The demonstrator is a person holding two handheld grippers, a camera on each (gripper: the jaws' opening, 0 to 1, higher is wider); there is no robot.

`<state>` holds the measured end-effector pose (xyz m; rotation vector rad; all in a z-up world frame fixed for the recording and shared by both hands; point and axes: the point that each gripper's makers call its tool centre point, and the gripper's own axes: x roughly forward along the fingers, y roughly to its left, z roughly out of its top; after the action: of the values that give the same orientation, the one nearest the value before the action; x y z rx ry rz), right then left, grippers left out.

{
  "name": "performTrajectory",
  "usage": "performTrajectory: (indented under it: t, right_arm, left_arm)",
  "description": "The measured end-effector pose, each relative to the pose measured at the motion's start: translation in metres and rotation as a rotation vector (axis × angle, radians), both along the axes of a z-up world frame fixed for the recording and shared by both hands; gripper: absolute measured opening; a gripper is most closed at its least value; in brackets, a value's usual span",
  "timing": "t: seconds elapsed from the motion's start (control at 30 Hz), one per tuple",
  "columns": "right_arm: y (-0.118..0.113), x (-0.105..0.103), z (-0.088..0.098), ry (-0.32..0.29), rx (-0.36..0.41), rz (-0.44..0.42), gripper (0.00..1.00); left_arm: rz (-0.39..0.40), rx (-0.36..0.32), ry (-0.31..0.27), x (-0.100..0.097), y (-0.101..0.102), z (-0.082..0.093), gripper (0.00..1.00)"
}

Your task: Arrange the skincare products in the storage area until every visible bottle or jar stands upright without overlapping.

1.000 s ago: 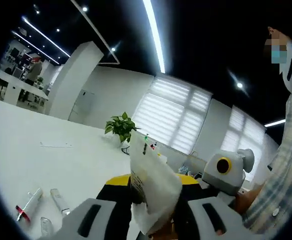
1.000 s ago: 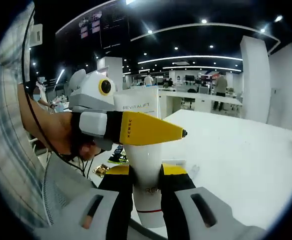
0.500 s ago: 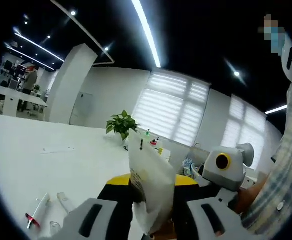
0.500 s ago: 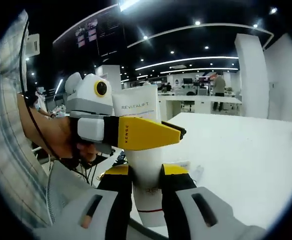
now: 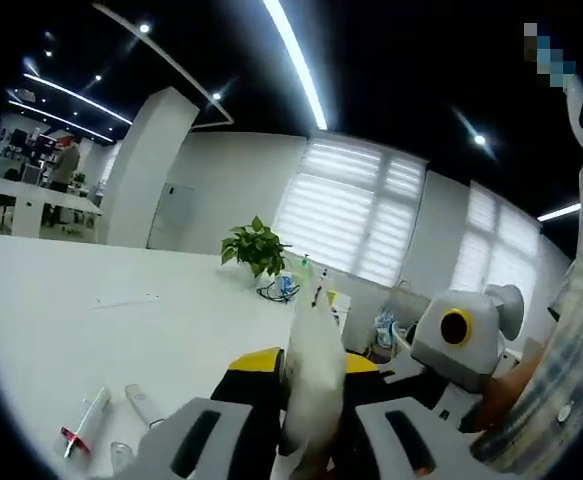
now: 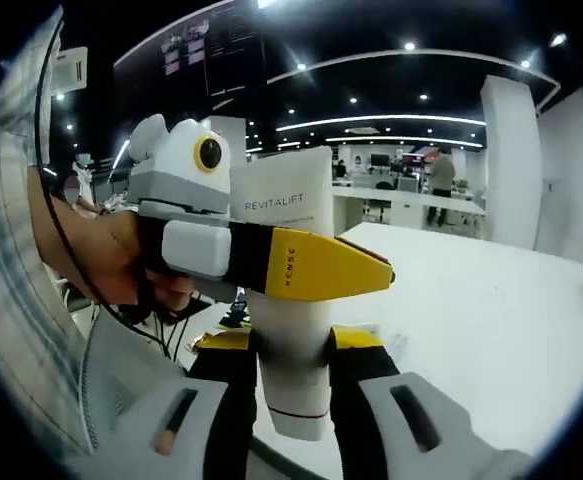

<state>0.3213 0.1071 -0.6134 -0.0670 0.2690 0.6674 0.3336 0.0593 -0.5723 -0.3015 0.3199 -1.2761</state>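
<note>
- The right gripper (image 6: pixel 293 372), its black and yellow jaws rising from the bottom of the right gripper view, is gripping a white squeeze tube printed REVITALIFT (image 6: pixel 289 300), which is standing upright between the jaws with its flat crimped end on top.
- The left gripper (image 6: pixel 386 272), seen in that view from the side with its yellow jaw cover, is reaching across from the left and pressing on the same tube about halfway up; a person's hand (image 6: pixel 106 262) is holding its handle.
- In the left gripper view, the left gripper (image 5: pixel 306 385) is clamping the white tube (image 5: pixel 311 375), seen here edge-on, in mid-air above the white table (image 5: pixel 121 320).
- Down on the table, near the view's lower left, a thin white tube with a red cap (image 5: pixel 86 422) and a small clear-capped stick (image 5: pixel 141 405) are lying flat, just beside each other.
- Farther off, a green potted plant (image 5: pixel 256 248) is standing at the table's far edge.
</note>
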Motion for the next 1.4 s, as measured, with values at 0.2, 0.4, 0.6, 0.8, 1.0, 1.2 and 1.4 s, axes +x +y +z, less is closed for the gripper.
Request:
performTrajectory:
  t: [0.2,0.4,0.6,0.8,1.0,1.2,1.4]
  right_arm:
    - [0.001,0.009,-0.001,0.027,0.024,0.000,0.28]
    - [-0.004,0.011,-0.003,0.048,0.053,0.011,0.28]
    - [-0.006,0.002,-0.018,0.110,0.061,0.072,0.34]
    - [0.001,-0.001,-0.010,0.103,0.088,0.160,0.38]
    - [0.017,-0.010,-0.007,0.090,0.092,0.286,0.24]
    - [0.022,-0.016,-0.015,0.104,0.081,0.298,0.20]
    - [0.014,-0.018,-0.021,0.115,0.066,0.284,0.19]
  left_arm:
    - [-0.030,0.040,-0.043,0.004,-0.001,-0.002,0.14]
    - [-0.131,0.102,-0.139,0.002,-0.006,-0.004,0.13]
    - [-0.311,0.084,-0.215,-0.009,-0.007,0.007,0.14]
    - [-0.453,0.066,-0.191,-0.027,-0.005,0.011,0.14]
    - [-0.554,0.045,-0.226,-0.048,-0.007,0.013,0.14]
    - [-0.616,0.153,-0.163,-0.051,0.002,0.004,0.17]
    - [-0.684,0.281,-0.264,-0.047,0.014,0.016,0.17]
